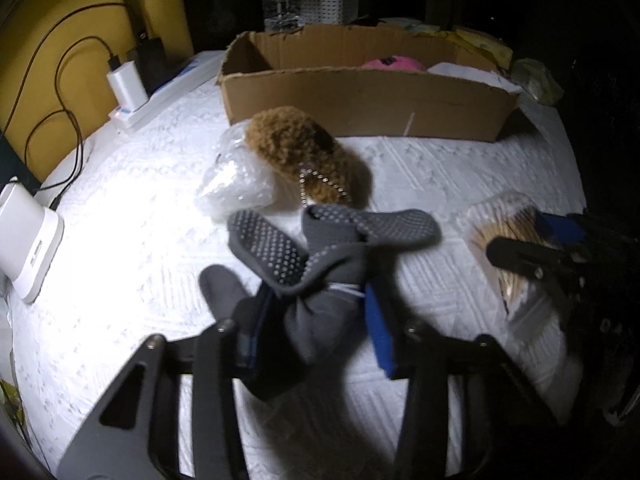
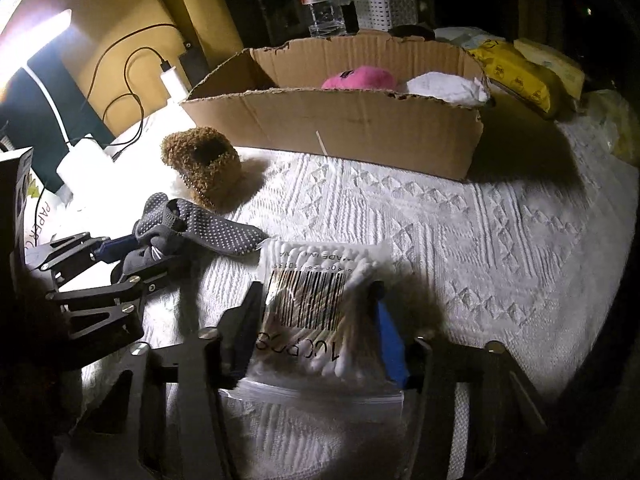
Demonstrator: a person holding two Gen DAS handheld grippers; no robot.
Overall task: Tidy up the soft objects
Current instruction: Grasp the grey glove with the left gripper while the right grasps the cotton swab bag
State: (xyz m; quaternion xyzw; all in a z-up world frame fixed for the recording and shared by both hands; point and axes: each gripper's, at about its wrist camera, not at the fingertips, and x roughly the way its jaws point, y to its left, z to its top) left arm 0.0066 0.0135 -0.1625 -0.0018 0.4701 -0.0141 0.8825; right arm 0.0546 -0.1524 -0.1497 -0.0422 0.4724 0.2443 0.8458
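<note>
Left gripper [image 1: 316, 320] jaws clamped on grey grip-dot socks [image 1: 320, 248], bunched on the white quilted cover [image 2: 460, 240] in front of the cardboard box [image 2: 360, 128]. Right gripper [image 2: 316, 332] jaws pressed on a bag of cotton swabs [image 2: 316, 300], also in front of the box. Brown fuzzy plush [image 2: 204, 160] lies just before the box's left end. Pink plush [image 2: 360, 78] and white cloth [image 2: 444, 86] inside the box.

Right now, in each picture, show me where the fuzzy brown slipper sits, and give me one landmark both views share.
Left wrist view: the brown slipper lies at upper centre on the white bedspread, just in front of the cardboard box, beside a clear bubble-wrap bundle.
Right wrist view: the brown slipper lies at centre left, off the box's near left corner.
Shared landmark: the cardboard box.
</note>
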